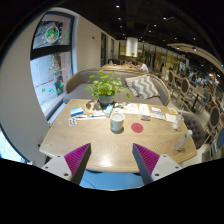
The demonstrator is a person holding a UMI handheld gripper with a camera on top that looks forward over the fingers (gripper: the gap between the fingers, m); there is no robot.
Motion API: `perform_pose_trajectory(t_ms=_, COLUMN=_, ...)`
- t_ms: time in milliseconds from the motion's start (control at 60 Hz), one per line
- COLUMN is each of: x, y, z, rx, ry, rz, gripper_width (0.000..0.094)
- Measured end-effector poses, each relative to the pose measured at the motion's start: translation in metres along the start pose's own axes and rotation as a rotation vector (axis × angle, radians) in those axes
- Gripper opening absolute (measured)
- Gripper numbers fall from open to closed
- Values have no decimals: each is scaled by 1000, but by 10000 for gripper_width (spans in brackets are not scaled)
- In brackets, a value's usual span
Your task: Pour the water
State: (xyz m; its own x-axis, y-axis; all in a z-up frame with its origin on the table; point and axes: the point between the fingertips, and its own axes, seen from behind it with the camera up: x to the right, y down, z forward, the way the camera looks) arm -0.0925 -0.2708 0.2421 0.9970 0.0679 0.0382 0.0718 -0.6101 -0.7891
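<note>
My gripper (111, 160) is open and empty, its two pink-padded fingers (76, 157) spread wide over the near edge of a wooden table (110, 148). Well beyond the fingers, near the table's middle, stands a small grey-green cup (117, 122). I cannot pick out a water jug or bottle for certain. Nothing stands between the fingers.
A potted green plant (105, 88) stands at the table's far side, with papers and books (84, 113) to its left and a red coaster (137, 127) and small items to the right. A sofa with cushions (140, 87) lies behind. A blue seat (110, 180) shows below the table edge.
</note>
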Motion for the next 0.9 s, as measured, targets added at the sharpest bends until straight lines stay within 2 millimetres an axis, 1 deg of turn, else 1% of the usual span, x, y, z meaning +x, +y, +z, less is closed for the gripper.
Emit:
perform_pose_trajectory(t_ms=33, x=3, y=2, z=0, rx=-1, ry=7, rz=8, gripper_width=855)
perform_pose_trajectory(t_ms=117, x=35, y=14, z=7, rx=-8, ry=28, rz=21, gripper_width=856)
perform_pose_trajectory(t_ms=133, x=25, y=11, z=3, rx=-11, ry=36, rz=25, gripper_width=857)
perform_pose_trajectory(t_ms=150, x=47, y=19, z=8, rx=-9, ry=37, rz=27, gripper_width=854)
perform_pose_trajectory(t_ms=250, x=94, y=40, z=20, rx=-16, ry=65, rz=48, gripper_width=858)
perform_pose_trajectory(t_ms=350, x=150, y=65, z=31, rx=-24, ry=108, rz=76, gripper_width=858)
perform_pose_trajectory(t_ms=483, x=237, y=98, z=48, rx=-33, ry=171, rz=129, gripper_width=857)
perform_pose_trajectory(t_ms=600, x=314, y=118, z=68, rx=-5, ry=213, rz=171, gripper_width=857)
perform_pose_trajectory(t_ms=683, x=363, y=127, z=89, rx=11, ry=234, rz=189, gripper_width=852)
perform_pose_trajectory(t_ms=767, x=403, y=131, z=114, rx=24, ry=243, rz=191, gripper_width=855)
perform_pose_trajectory(t_ms=817, x=422, y=131, z=131, rx=29, ry=242, rz=193, gripper_width=854)
perform_pose_trajectory(t_ms=900, x=447, y=127, z=160, rx=50, ry=239, rz=193, gripper_width=853)
